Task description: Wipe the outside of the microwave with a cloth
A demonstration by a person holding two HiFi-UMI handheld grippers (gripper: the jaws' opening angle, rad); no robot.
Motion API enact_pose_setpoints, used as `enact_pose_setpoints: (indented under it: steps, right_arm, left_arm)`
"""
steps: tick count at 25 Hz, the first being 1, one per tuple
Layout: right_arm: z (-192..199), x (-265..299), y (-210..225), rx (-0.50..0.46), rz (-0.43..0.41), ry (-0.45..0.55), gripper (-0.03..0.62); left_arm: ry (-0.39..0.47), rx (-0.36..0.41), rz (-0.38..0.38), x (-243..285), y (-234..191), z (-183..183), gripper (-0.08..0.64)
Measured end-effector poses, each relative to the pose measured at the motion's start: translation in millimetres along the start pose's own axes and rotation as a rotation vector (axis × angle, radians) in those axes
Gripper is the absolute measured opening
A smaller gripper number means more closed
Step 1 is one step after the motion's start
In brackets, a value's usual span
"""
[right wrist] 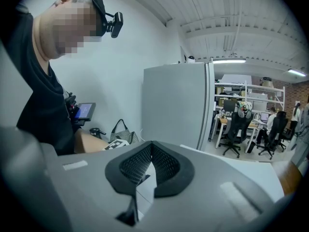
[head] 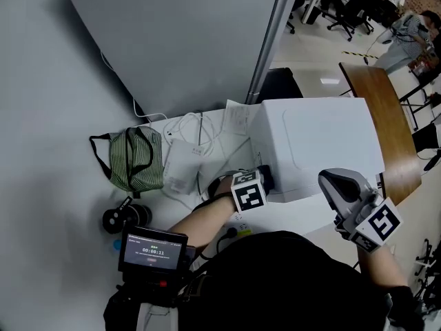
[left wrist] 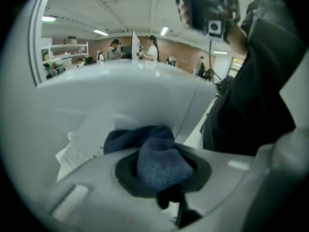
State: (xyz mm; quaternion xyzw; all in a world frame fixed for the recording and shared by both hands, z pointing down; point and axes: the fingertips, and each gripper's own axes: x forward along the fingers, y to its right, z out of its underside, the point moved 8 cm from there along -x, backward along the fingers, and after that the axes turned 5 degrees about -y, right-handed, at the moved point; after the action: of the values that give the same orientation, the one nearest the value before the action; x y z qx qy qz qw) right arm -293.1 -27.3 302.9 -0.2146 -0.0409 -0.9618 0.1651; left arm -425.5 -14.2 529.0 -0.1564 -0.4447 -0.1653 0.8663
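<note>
Head view first: we see the white microwave (head: 317,143) on the worktop (head: 303,212), and the left gripper (head: 264,179) is pressed low against its near left side. The right gripper (head: 339,187) hovers off the front corner, touching nothing. A small screen (head: 153,250) by our left arm reads 00:00:11, the only writing we can make out. No brand shows on the microwave.

Over to the left gripper view: the left gripper (left wrist: 161,170) is clamped on a folded blue cloth (left wrist: 155,151), which bulges forward towards the microwave's white wall (left wrist: 120,95). Whether the cloth touches it, we cannot tell.

Right gripper view now: the right gripper (right wrist: 148,166) has its jaws drawn together with nothing between them, aimed past the microwave at a tall grey cabinet (right wrist: 176,105).

Our read is that it's early going. The cloth is at one side panel, no surface looks visibly changed, and the top, front and far side look left to do.
</note>
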Motion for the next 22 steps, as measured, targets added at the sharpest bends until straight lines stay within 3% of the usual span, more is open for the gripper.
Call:
enact_pose_setpoints:
  steps: [10,12,15,18,22]
  right_arm:
    - [3.9,-0.2,1.0,0.005,0.019,-0.017,0.005]
    - [3.4,-1.9,1.4,0.006,0.026,-0.014,0.005]
    - [2.6,-4.3,1.8,0.011,0.031,-0.001,0.005]
    - [1.2,-2.2,3.7,0.015,0.02,0.01,0.005]
    - [-3.0,4.9,0.1,0.014,-0.007,0.024,0.005]
  left_arm:
    - [-0.358,0.097,0.132,114.3,-18.7,58.9,0.06]
    - [-0.383,0.112,0.136,115.5,-19.4,59.3,0.06]
    - [-0.311,0.085,0.101,79.4,-17.1,51.1,0.06]
    - [-0.138,0.049,0.056,6.4,-5.7,25.0,0.06]
    - [0.056,0.121,0.056,-71.9,36.3,-20.6,0.06]
